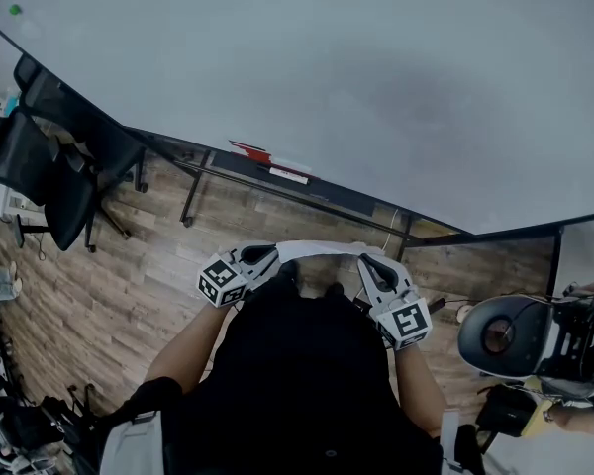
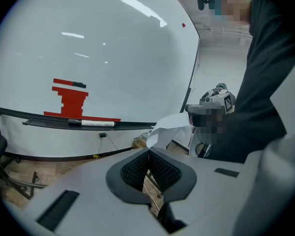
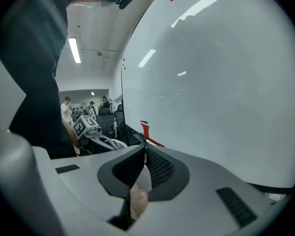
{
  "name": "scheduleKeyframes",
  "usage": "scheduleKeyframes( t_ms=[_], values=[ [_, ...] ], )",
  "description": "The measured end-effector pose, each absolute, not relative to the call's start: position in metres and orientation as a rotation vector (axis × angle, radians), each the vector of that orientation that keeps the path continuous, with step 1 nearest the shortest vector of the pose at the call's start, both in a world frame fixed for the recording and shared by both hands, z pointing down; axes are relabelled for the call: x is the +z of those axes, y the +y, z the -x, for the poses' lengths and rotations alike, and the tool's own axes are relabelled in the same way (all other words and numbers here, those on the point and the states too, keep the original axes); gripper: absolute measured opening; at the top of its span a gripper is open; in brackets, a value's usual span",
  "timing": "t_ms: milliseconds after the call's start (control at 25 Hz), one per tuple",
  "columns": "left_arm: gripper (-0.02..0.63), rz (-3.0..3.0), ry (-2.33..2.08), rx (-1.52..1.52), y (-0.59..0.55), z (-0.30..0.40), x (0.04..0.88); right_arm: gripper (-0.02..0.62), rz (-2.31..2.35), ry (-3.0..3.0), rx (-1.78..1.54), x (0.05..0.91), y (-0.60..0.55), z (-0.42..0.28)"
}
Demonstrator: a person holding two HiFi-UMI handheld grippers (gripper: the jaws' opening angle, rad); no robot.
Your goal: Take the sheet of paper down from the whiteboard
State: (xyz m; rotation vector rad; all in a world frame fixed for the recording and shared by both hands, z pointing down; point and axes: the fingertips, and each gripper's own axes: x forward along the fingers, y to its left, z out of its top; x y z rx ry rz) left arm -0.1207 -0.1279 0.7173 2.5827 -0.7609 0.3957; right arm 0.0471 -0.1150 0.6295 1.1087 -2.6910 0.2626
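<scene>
The white sheet of paper (image 1: 319, 250) hangs in a curved band in front of the person's chest, off the whiteboard (image 1: 327, 87). My left gripper (image 1: 273, 254) is shut on its left end, and the sheet (image 2: 171, 128) rises crumpled just past the closed tips (image 2: 148, 152). My right gripper (image 1: 366, 262) is shut on the other end, with a white sliver of paper (image 3: 143, 178) showing between its pads (image 3: 157, 168). Both grippers are held low, below the board's tray (image 1: 307, 188).
The tray carries a red eraser (image 1: 252, 152) and a white marker (image 1: 289, 175). Red magnetic strips (image 2: 71, 100) are on the board's lower part. Black office chairs (image 1: 49, 156) stand at the left. A round white and black device (image 1: 505, 334) sits at the right. People stand in the distance (image 3: 68, 109).
</scene>
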Motion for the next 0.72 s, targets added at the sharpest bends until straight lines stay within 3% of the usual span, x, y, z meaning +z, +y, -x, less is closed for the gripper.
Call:
scheduleKeyframes(
  t_ms=[720],
  values=[
    [0.012, -2.554, -0.727, 0.363, -0.127, 0.110, 0.722, 0.026, -1.021, -2.669, 0.251, 0.642, -0.105, -0.042]
  ],
)
